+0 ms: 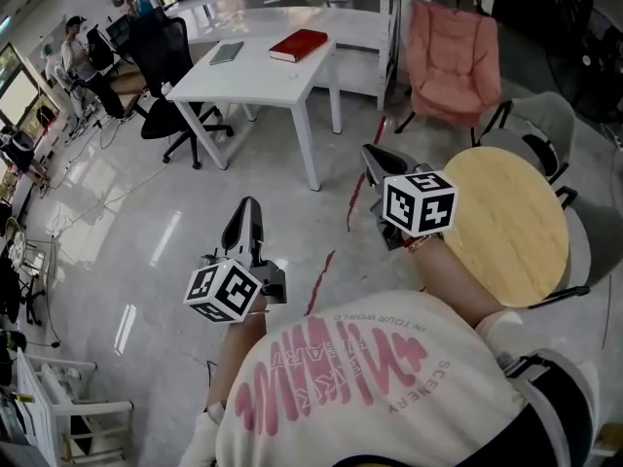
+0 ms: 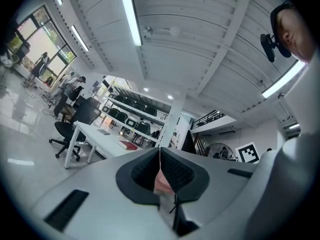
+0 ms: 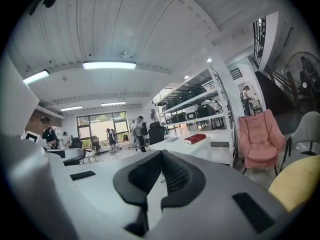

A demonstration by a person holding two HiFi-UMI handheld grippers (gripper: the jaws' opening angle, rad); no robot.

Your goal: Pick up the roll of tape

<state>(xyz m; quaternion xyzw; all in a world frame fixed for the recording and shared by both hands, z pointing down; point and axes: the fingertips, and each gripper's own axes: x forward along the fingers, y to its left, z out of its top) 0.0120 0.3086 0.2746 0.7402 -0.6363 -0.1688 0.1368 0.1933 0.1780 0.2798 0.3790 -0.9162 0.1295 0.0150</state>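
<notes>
Beyond the person's cream, pink-printed shirt (image 1: 389, 377), the left gripper (image 1: 244, 207) and right gripper (image 1: 374, 154) are both pressed together and empty; no roll of tape shows in any view, so locating it, then spreading the jaws, probably comes next.

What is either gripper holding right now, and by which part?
Nothing. The left gripper and the right gripper both have their jaws shut together, empty.

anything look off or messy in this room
Nothing spilled or toppled. Only a broken red streak on the floor near the white table stands out; what it is is unclear. No roll of tape shows; the left gripper and right gripper are shut, empty.
</notes>
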